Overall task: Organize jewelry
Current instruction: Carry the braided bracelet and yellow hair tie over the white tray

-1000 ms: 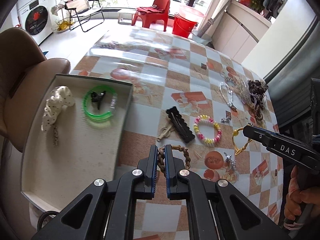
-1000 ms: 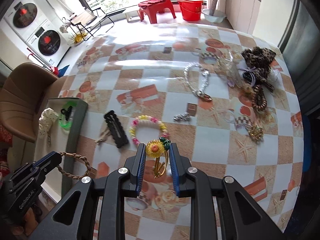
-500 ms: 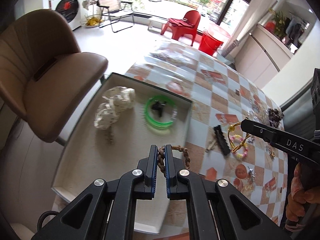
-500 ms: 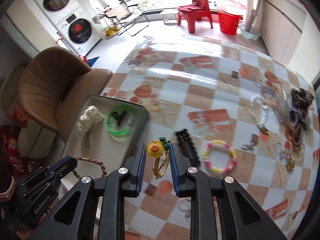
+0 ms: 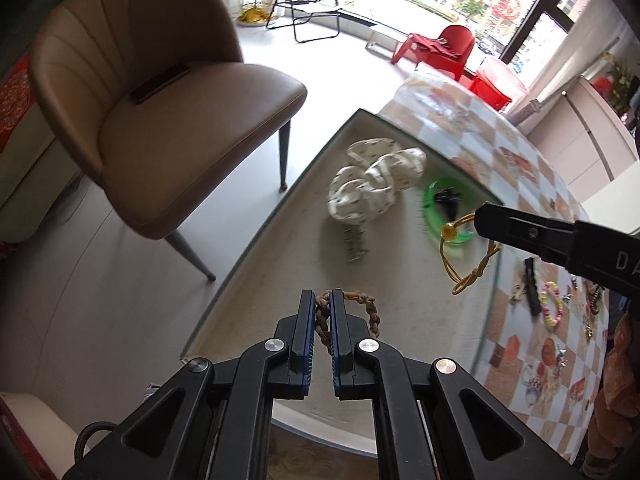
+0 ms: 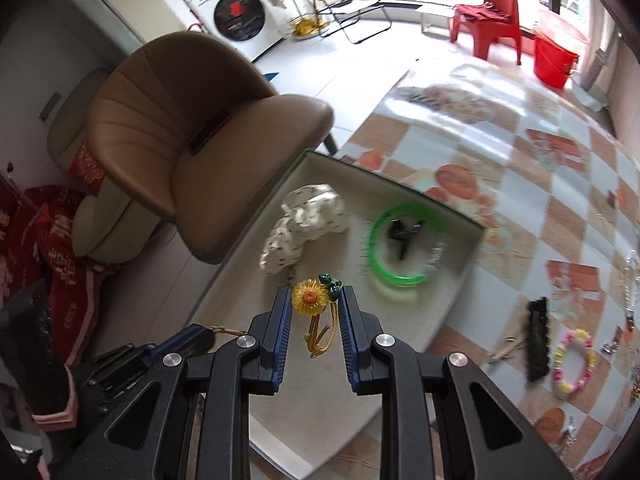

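Overhead, left gripper [image 5: 322,316]: clamped tight on braided brown bracelet [image 5: 362,306], above tray [image 5: 280,280].
Right gripper [image 6: 314,314]: pinches sunflower hair tie [image 6: 310,299], gold loop dangling.

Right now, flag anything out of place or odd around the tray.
Nothing damaged or spilled. The tray juts past the table edge toward the brown chair. Inside it lie a spotted scrunchie and green bangle. Hair clip and bead bracelet lie unsorted on the tablecloth.
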Demonstrator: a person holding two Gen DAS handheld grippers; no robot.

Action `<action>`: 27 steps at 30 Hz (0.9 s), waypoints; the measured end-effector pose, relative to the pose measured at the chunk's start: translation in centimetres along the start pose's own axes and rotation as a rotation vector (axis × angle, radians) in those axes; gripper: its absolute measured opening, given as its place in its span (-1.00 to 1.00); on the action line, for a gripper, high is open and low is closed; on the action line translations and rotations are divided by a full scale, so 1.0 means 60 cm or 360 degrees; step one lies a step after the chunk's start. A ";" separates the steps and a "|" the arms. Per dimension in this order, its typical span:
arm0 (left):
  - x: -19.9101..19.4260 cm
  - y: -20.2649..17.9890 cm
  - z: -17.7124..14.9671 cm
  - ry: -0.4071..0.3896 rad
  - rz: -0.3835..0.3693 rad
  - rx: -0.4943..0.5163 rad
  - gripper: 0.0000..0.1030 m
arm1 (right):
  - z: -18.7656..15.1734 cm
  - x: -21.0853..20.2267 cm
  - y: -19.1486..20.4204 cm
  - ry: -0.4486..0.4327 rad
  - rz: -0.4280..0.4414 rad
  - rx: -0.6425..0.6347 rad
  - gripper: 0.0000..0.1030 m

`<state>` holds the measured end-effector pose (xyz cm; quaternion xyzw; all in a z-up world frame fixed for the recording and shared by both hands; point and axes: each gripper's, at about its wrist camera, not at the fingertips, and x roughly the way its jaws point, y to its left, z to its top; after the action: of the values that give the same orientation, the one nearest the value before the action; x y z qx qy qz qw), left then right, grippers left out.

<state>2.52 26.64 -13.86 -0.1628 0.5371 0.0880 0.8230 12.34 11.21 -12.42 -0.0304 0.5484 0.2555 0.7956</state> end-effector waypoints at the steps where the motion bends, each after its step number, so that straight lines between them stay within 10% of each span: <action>1: 0.006 0.005 -0.002 0.0008 0.0006 -0.0011 -0.80 | 0.001 0.010 0.003 0.0012 0.0004 -0.0006 -0.51; 27: 0.088 0.000 -0.016 0.0111 0.0254 0.0075 -0.79 | 0.009 0.153 -0.053 0.0177 -0.0123 0.0137 -0.48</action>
<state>3.85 26.16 -19.00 -0.1031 0.5786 0.1351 0.7977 16.63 12.06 -21.12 -0.0312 0.6006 0.1987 0.7738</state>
